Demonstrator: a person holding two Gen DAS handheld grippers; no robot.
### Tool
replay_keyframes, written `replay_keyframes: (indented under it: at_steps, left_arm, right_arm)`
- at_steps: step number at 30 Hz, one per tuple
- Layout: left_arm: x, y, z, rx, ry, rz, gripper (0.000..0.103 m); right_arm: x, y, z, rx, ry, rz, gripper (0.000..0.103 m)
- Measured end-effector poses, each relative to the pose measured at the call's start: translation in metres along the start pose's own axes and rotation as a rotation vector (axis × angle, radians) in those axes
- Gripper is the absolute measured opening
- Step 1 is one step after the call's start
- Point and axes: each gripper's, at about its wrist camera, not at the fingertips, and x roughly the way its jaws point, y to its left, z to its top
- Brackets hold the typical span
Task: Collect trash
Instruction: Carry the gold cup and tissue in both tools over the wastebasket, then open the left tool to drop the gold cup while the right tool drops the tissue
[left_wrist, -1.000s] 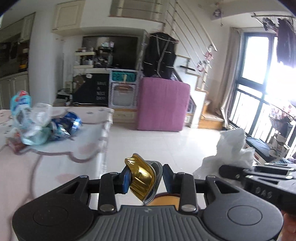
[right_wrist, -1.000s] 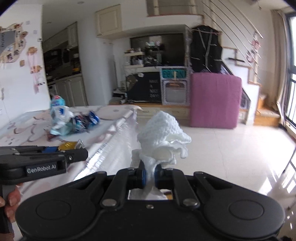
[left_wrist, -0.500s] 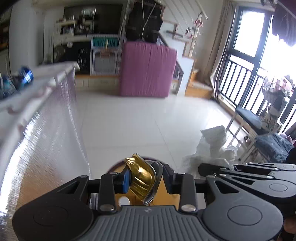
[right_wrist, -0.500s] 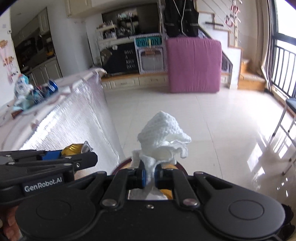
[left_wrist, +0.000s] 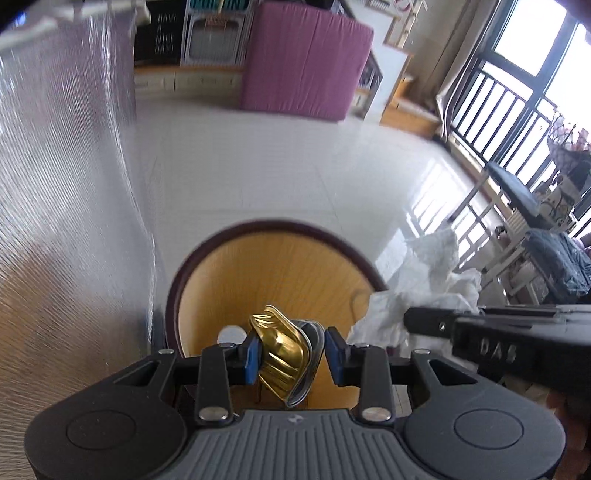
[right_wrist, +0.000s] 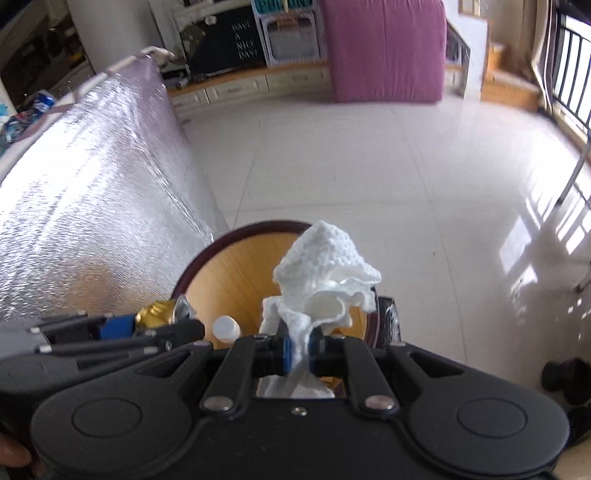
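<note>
My left gripper (left_wrist: 291, 356) is shut on a crushed gold can (left_wrist: 282, 360) and holds it over the open mouth of a round bin (left_wrist: 273, 266) with a yellow inside and a dark rim. My right gripper (right_wrist: 297, 349) is shut on a crumpled white tissue (right_wrist: 325, 280) above the same bin (right_wrist: 236, 266). The left gripper with the gold can shows at the left of the right wrist view (right_wrist: 159, 321). The tissue and right gripper show at the right of the left wrist view (left_wrist: 428, 280). A white cap (right_wrist: 226, 326) lies inside the bin.
The table's silver foil side (left_wrist: 62, 184) hangs just left of the bin. More trash (right_wrist: 22, 114) lies on the tabletop at far left. White tiled floor (right_wrist: 388, 166) spreads ahead, with a pink block (right_wrist: 384, 51) at the back and a window railing (left_wrist: 498, 110) on the right.
Both grippers have dropped from table height and tilted down beside the table. The bin has come into full view under them. Both grips are unchanged.
</note>
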Motion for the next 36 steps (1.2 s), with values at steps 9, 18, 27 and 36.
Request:
replay_keyframes:
  at_steps: [9,18,27,36]
  left_arm:
    - [0.041,0.014,-0.003,-0.017,0.078,-0.037,0.037]
    - [0.072,0.013,-0.006,0.004,0.132,-0.058,0.037]
    - [0.100,0.008,-0.016,0.043,0.204,-0.080,0.037]
    - [0.116,0.006,-0.021,0.055,0.244,-0.107,0.037]
  right_arm:
    - [0.055,-0.009,0.005,0.039,0.103,0.032,0.010]
    - [0.101,0.001,0.006,-0.037,0.196,0.022,0.010]
    - [0.140,0.004,0.003,-0.085,0.268,0.006,0.010]
    - [0.168,0.011,0.004,-0.148,0.303,-0.001,0.011]
